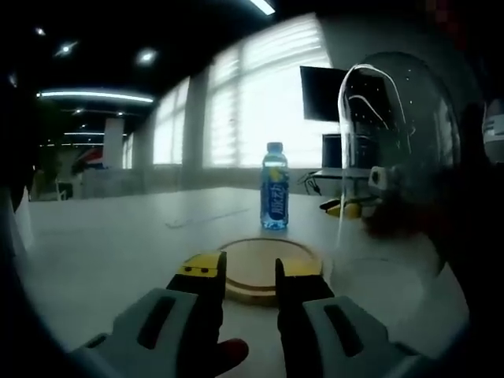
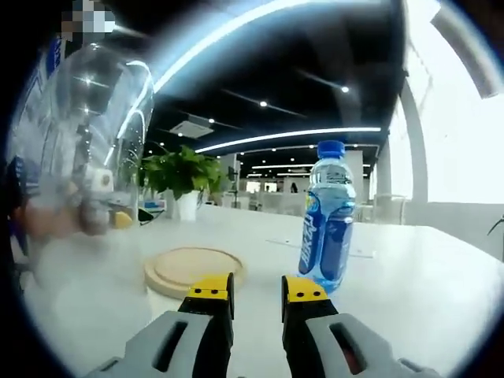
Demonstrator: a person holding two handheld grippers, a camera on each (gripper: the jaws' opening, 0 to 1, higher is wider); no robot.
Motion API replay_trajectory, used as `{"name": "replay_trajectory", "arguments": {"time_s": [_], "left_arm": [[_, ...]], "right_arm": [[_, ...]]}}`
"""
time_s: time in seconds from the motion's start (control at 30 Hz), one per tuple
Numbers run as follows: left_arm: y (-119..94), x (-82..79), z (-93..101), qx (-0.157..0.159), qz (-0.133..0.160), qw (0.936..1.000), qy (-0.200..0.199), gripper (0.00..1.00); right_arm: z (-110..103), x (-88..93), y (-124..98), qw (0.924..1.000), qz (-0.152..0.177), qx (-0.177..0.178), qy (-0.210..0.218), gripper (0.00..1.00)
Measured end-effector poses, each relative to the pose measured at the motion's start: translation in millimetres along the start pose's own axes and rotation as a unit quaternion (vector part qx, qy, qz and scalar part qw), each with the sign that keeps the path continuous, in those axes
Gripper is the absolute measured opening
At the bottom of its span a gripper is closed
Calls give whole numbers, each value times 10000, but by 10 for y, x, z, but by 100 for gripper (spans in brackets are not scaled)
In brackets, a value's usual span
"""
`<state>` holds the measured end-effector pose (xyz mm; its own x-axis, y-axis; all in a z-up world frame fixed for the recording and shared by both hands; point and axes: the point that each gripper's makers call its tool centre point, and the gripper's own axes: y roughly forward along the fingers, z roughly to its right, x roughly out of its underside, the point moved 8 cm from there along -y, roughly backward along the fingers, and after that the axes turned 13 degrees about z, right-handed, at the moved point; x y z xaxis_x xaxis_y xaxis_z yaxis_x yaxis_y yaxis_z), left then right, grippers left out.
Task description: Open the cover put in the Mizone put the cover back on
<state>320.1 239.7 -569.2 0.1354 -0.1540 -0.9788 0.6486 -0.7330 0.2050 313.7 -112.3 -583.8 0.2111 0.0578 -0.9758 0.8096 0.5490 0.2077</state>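
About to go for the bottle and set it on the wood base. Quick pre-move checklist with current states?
1. Glass dome cover off the round wooden base: ok, it is off to the side of the base, blurred.
2. Base top free for the bottle: ok, nothing stands on it.
3. Mizone bottle upright on the white table, blue cap on: ok.
4. Right gripper free: ok, jaws apart, nothing between them, bottle just ahead to its right.
5. Left gripper free: ok, jaws apart and empty, in front of the base.
6. What is holding the cover, and whether it rests on the table: cannot tell, too blurred.
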Motion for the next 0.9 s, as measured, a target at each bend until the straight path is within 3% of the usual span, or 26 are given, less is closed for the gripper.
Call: {"name": "replay_trajectory", "arguments": {"time_s": [0.37,0.9], "left_arm": [[5,13,2,1,-28,10000,28,20],[-5,7,7,3,-47,9999,121,20]], "right_arm": [[99,-10,-23,9996,-4,297,-18,18],[140,-31,-37,9990,43,435,-52,18]]}}
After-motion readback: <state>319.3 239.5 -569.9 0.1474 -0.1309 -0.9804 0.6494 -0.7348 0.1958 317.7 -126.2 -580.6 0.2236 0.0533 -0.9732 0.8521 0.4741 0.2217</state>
